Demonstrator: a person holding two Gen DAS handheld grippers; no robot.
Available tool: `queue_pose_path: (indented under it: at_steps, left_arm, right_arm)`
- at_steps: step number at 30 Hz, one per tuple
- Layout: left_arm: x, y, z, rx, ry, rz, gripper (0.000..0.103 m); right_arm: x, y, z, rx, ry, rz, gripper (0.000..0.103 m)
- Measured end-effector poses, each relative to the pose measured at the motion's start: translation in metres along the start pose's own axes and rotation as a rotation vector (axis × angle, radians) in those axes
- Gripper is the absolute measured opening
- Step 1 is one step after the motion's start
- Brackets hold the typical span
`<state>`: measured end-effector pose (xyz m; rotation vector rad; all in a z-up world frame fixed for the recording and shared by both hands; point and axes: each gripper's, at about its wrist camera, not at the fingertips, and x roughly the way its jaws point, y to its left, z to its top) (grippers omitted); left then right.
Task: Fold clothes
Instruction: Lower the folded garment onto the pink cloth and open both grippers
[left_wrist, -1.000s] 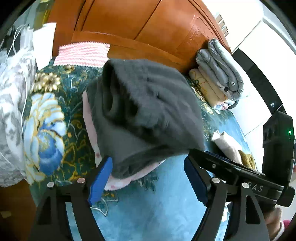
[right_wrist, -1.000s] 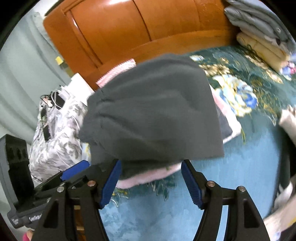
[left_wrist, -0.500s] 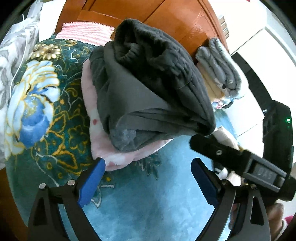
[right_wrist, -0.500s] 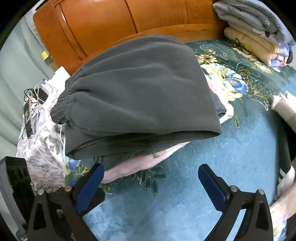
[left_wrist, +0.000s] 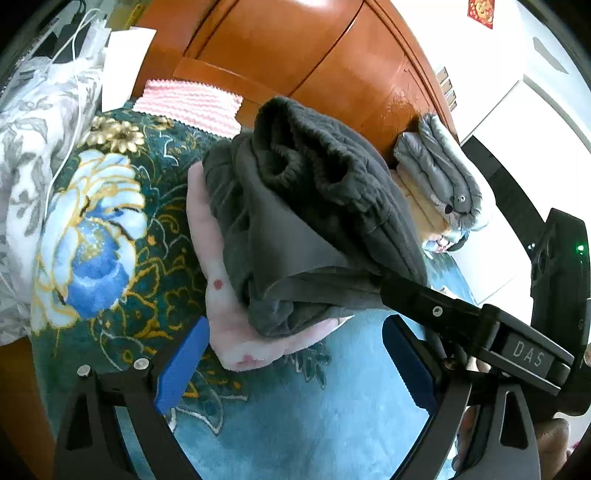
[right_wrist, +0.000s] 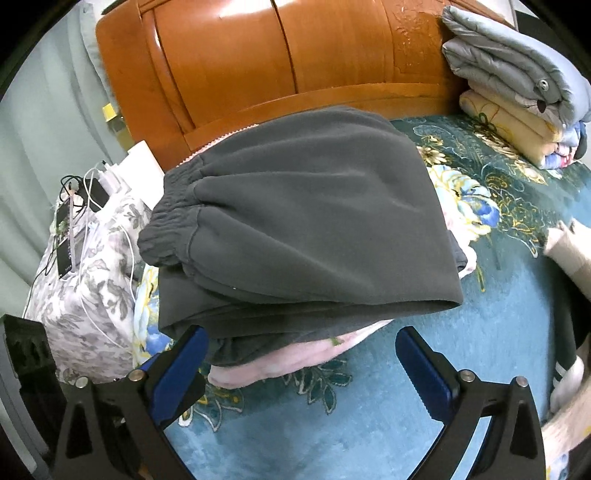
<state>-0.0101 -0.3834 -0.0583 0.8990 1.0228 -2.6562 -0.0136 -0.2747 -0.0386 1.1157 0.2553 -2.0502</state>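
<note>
Folded dark grey sweatpants (left_wrist: 314, 229) lie on top of a folded pink garment (left_wrist: 236, 332) on the teal floral bedspread (left_wrist: 110, 229). The same stack shows in the right wrist view, grey pants (right_wrist: 303, 229) over pink cloth (right_wrist: 288, 362). My left gripper (left_wrist: 291, 365) is open and empty, just in front of the stack. My right gripper (right_wrist: 303, 373) is open and empty, close to the stack's near edge. The right gripper's body (left_wrist: 480, 328) crosses the left wrist view beside the pants.
A wooden headboard (right_wrist: 295, 62) stands behind. Folded quilts (right_wrist: 517, 81) are piled at the back right. A grey floral pillow (right_wrist: 92, 280) with cables lies at the left. A pink knit cloth (left_wrist: 192, 107) lies by the headboard. More clothes (right_wrist: 569, 251) lie at the right.
Both grippers opened wider and let go of the grey sweatpants, which now rest on the pink garment. Both grippers backed away slightly from the stack.
</note>
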Motion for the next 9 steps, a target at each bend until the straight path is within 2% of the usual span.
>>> queue_pose_path:
  at_steps: [3,9]
  left_arm:
    - [-0.0059,-0.0019,-0.0007,0.011,-0.037,0.009,0.095]
    - [-0.0096,-0.0043,0.0007,0.026,-0.043,-0.011,0.095]
  right_arm:
    - [-0.0038,0.0026,-0.0006,-0.003,-0.012,-0.012,0.103]
    - [-0.0110,0.0071,0.0007,-0.019,-0.040,-0.037,0.103]
